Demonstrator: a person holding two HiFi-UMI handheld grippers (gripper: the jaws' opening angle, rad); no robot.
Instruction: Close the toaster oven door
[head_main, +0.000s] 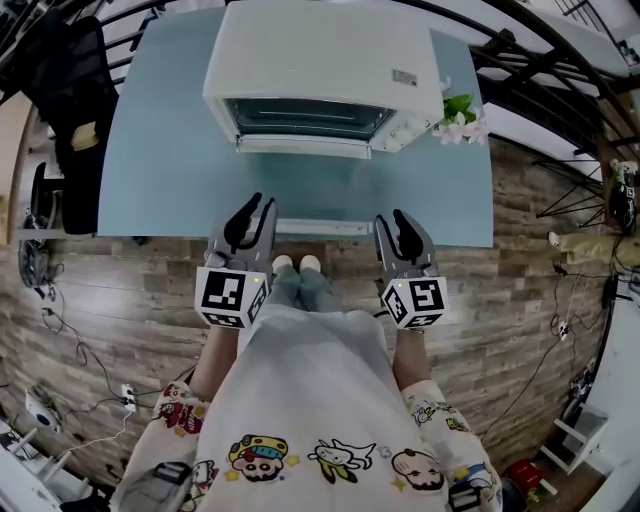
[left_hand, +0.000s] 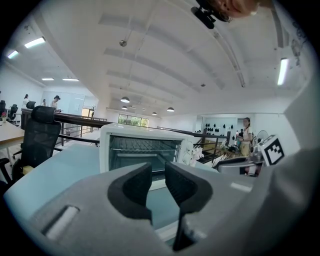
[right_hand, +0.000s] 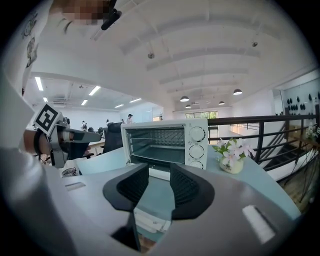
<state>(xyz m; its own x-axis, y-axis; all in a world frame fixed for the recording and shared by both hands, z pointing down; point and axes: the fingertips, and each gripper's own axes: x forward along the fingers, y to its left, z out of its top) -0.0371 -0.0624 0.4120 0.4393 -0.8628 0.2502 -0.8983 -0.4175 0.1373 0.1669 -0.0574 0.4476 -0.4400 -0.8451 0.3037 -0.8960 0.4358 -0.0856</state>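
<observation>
toaster oven door (head_main: 305, 190) — stiff, light, hinged glass | lift under front handle (head_main: 322, 228) | left gripper (head_main: 262, 206), right gripper (head_main: 390, 218) — both parted, empty

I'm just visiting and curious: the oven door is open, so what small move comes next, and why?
Probably ease the right gripper forward under the handle, ready to lift. The oven door lies open and flat, its handle close to that gripper's empty, parted jaws.
</observation>
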